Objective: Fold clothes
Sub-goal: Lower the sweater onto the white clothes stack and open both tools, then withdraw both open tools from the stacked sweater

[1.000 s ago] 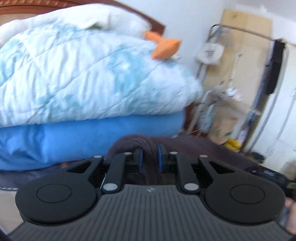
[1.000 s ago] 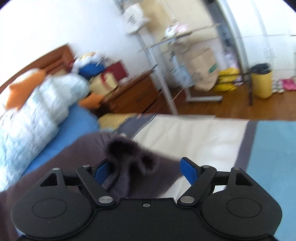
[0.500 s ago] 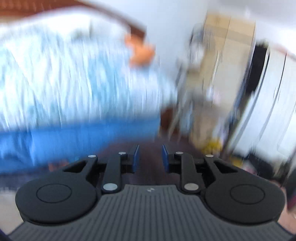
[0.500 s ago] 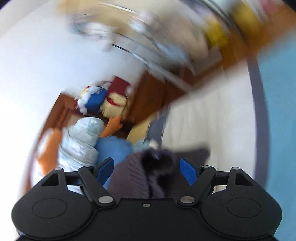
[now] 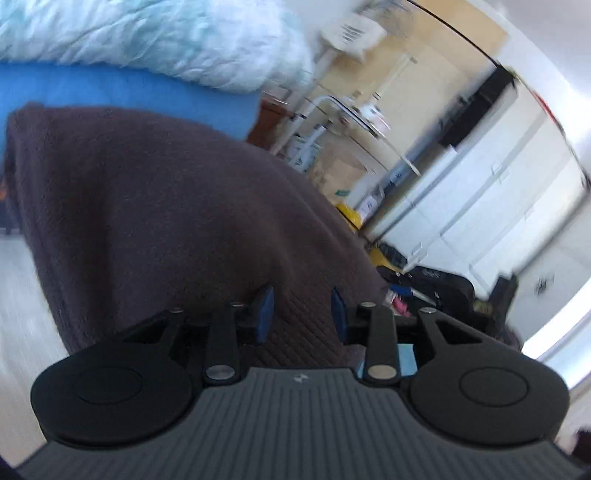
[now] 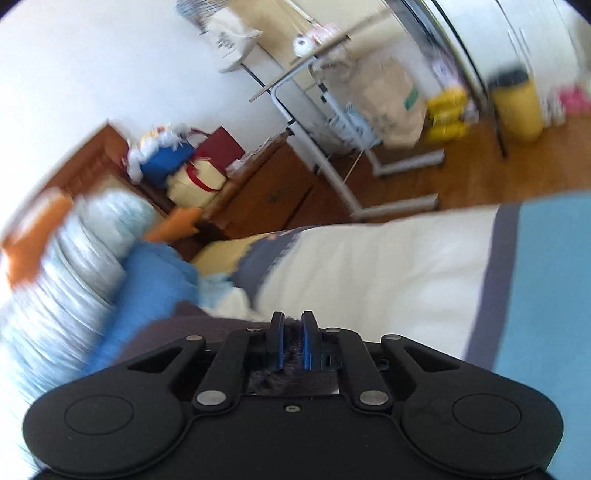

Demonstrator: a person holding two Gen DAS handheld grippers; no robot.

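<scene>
The dark brown knit garment point(image 5: 155, 206) filled the centre and left of the left wrist view, draped over the bed w/ its ribbed hem running down between the left tool's point(image 5: 302, 308) blue pads. 1 s ago those pads were pinched on a bunched fold of it; 0.5 s ago they had begun to part, and now they stood apart w/ the knit lying loose between them, so that side had been let go.

The right tool point(image 6: 292, 339) went the other way: wide apart around a dark tuft 1 s ago and 0.5 s ago, now drawn together on that tuft at the bottom centre of its view, w/ more brown cloth at lower left.

Judgement: grip had swapped hands, prob. 1 fold laid down and the right side about to be carried over.

Beyond lay the striped bedsheet point(image 6: 388, 266), cream and blue, mid-right; the pale quilt point(image 5: 155, 33) on a blue blanket point(image 5: 110, 90) at top left.
</scene>
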